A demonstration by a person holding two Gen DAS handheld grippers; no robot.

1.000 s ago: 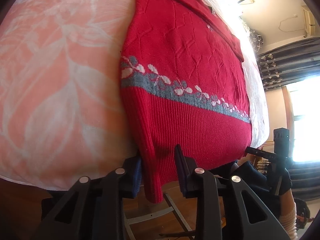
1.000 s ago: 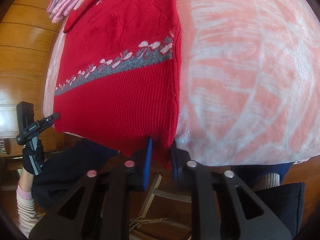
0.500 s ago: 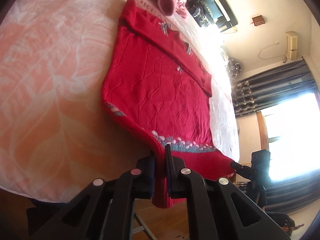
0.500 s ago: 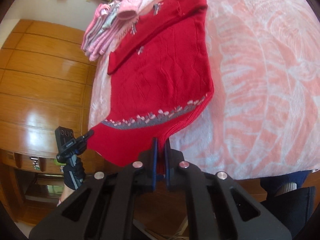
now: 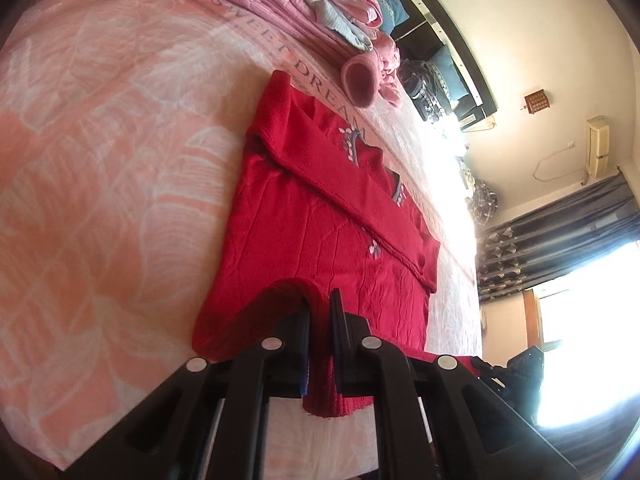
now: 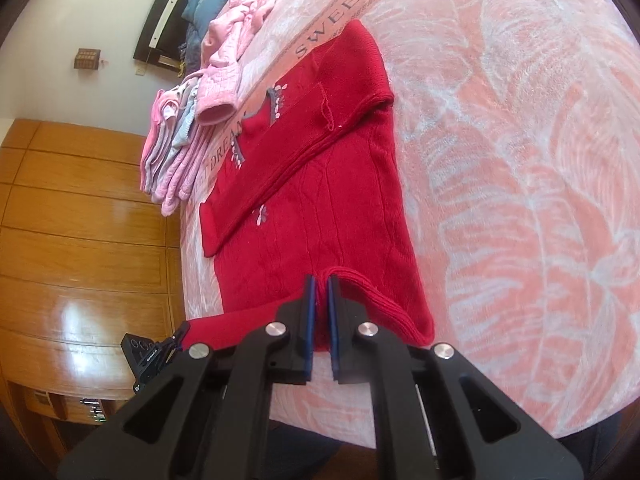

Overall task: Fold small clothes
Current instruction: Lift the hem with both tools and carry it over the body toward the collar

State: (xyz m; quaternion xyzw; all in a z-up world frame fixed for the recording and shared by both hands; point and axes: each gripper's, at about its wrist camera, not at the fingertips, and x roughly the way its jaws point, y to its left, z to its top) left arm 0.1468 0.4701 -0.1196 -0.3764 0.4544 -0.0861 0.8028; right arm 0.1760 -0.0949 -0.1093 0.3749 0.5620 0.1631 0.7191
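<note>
Left wrist: both grippers [image 5: 319,304] [image 6: 322,292] clamp red sweater [image 5: 320,220] hem, now carried farther over body.

A bed [image 5: 100,160] with a pink leaf-print blanket fills the room. Dark curtains [image 5: 560,236] hang beside a glaring window [image 5: 592,320]. Glossy wooden cabinets [image 6: 80,240] line one cream wall [image 5: 520,40].
</note>
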